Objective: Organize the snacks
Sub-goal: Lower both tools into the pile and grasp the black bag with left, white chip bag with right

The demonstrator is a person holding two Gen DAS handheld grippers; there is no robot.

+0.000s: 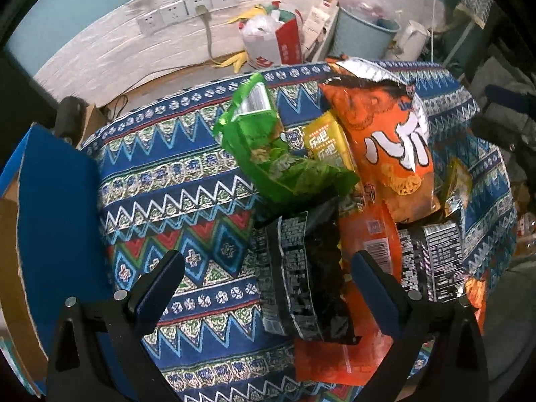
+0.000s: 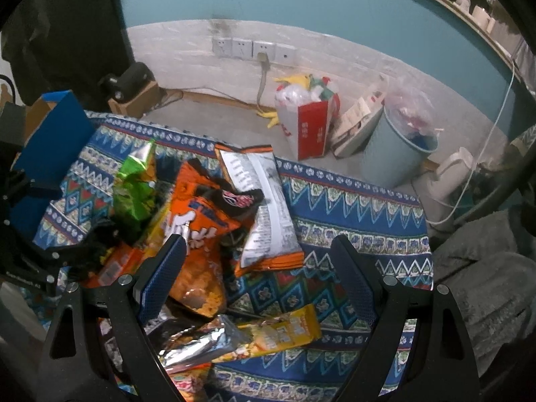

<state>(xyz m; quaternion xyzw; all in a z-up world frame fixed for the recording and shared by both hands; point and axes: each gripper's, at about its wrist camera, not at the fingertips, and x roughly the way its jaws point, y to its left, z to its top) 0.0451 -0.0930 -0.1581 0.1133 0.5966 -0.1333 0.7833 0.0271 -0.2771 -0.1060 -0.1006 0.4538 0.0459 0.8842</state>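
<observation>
A pile of snack bags lies on a patterned blue cloth [image 1: 174,174]. In the left wrist view I see a green bag [image 1: 268,154], a yellow pack [image 1: 326,142], a big orange bag [image 1: 388,140] and a black bag [image 1: 301,278]. My left gripper [image 1: 268,268] is open, its jaws either side of the black bag, above it. In the right wrist view my right gripper [image 2: 258,261] is open above the cloth [image 2: 351,211], over an orange bag [image 2: 197,234], a white-backed bag [image 2: 264,207] and a yellow pack [image 2: 278,335]. The green bag [image 2: 134,187] lies left.
A blue cardboard box [image 1: 57,221] stands at the left edge of the cloth; it also shows in the right wrist view [image 2: 53,147]. Behind on the floor are a red-white bag [image 2: 308,124], a pale blue bin [image 2: 398,150] and wall sockets [image 2: 254,50].
</observation>
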